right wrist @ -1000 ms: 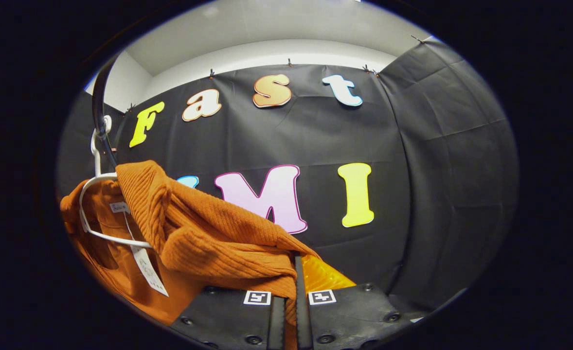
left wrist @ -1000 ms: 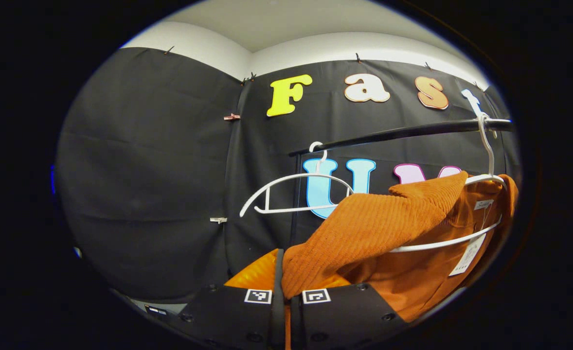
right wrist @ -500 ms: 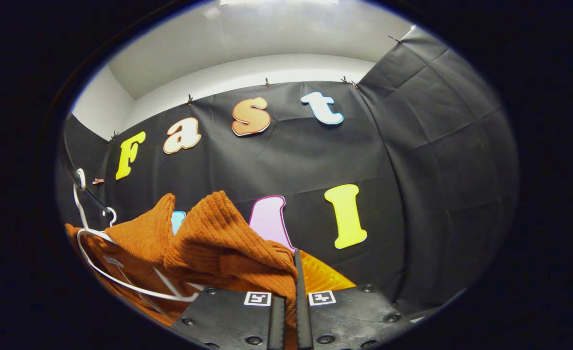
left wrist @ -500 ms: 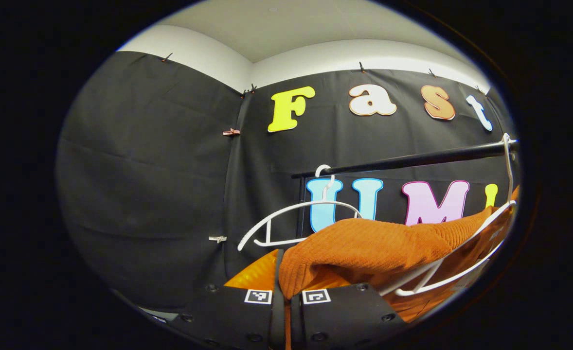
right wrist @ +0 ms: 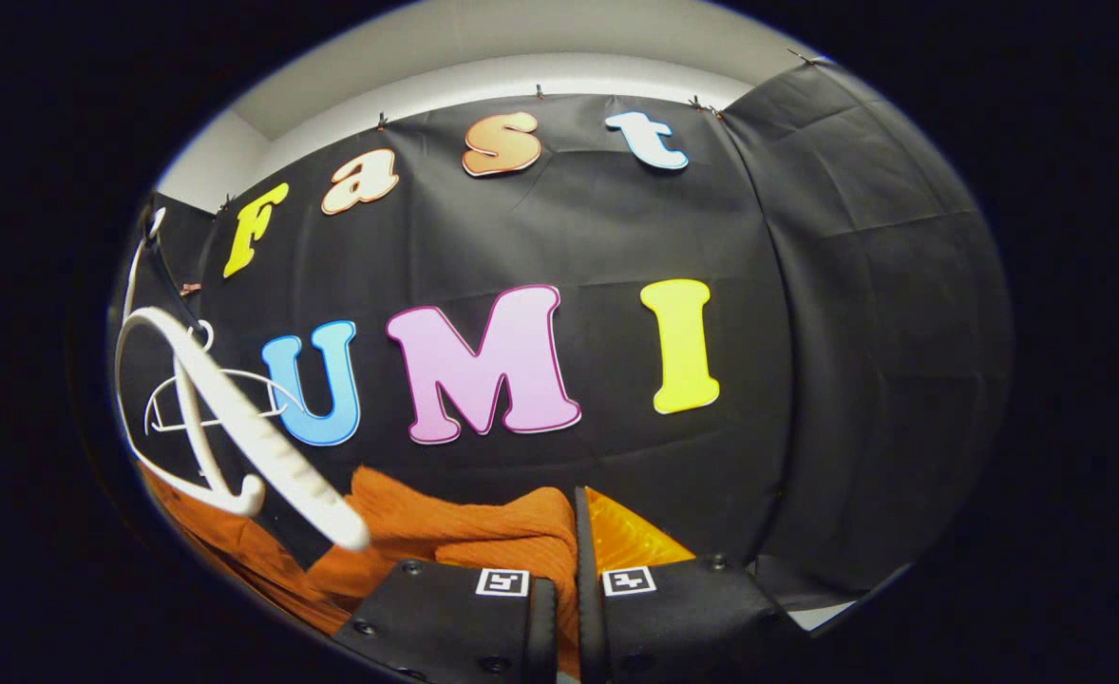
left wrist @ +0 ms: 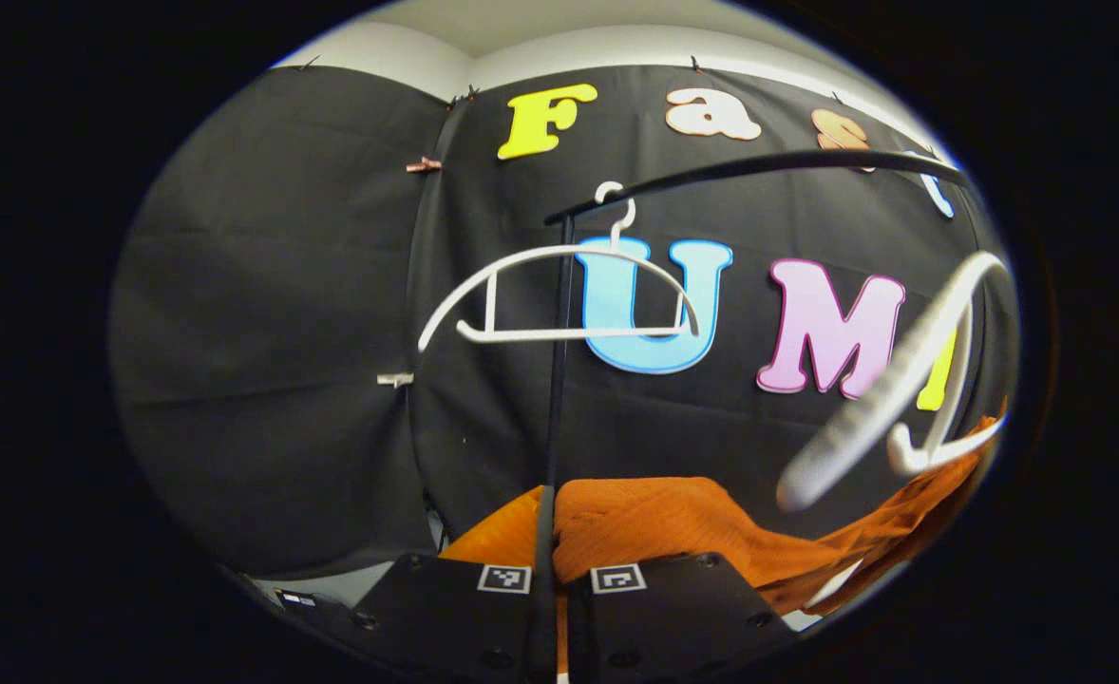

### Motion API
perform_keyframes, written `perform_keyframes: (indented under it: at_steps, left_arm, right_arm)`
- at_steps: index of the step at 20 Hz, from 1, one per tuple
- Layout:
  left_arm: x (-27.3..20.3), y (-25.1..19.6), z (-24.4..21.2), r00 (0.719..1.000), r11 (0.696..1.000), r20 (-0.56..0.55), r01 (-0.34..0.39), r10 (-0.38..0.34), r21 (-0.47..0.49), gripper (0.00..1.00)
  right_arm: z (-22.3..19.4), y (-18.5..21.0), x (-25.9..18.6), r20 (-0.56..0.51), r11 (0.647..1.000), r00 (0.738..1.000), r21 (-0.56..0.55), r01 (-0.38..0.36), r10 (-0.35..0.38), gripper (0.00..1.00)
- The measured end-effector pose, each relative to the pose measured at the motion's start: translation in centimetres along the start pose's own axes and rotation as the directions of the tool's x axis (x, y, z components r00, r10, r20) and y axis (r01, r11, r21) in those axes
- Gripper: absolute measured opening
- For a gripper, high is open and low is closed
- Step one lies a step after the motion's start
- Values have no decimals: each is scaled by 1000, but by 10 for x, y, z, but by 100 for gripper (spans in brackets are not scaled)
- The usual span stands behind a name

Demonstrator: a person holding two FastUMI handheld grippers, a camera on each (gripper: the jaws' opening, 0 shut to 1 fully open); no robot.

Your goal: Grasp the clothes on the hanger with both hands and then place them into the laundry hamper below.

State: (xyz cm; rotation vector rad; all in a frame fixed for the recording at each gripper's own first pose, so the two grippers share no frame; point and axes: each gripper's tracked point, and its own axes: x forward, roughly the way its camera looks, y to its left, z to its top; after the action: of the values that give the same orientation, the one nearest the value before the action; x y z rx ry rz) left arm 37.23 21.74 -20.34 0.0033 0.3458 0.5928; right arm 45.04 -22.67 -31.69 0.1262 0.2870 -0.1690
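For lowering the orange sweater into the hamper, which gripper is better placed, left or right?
Neither clearly. The left gripper and the right gripper each clamp the orange sweater, which hangs below the white hanger; lower both together.

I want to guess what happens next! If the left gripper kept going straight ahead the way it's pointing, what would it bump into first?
Probably the thin black pole of the clothes rack, which stands right ahead of the left gripper, with the black cloth wall behind it. Depth is hard to judge. Its fingers are clamped on the orange sweater.
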Motion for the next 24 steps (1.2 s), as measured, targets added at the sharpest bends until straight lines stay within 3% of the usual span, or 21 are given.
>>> perform_keyframes:
  at_steps: [5,13,18,24]
  left_arm:
    - [-21,1,-26,999,1000,-39,-4,5,29,9]
    - [-55,-38,-66,989,992,-112,107,-99,68,9]
    - [-70,-69,-83,972,979,-148,195,-184,64,9]
    - [-70,-105,-106,940,954,-216,287,-263,85,9]
  right_arm:
    - [-43,14,-29,-105,999,993,-21,-48,45,13]
    - [-80,61,-64,-212,985,963,-1,-170,166,14]
    - [-105,95,-85,-286,967,925,35,-252,252,13]
    - [-135,125,-103,-371,949,874,92,-301,313,13]
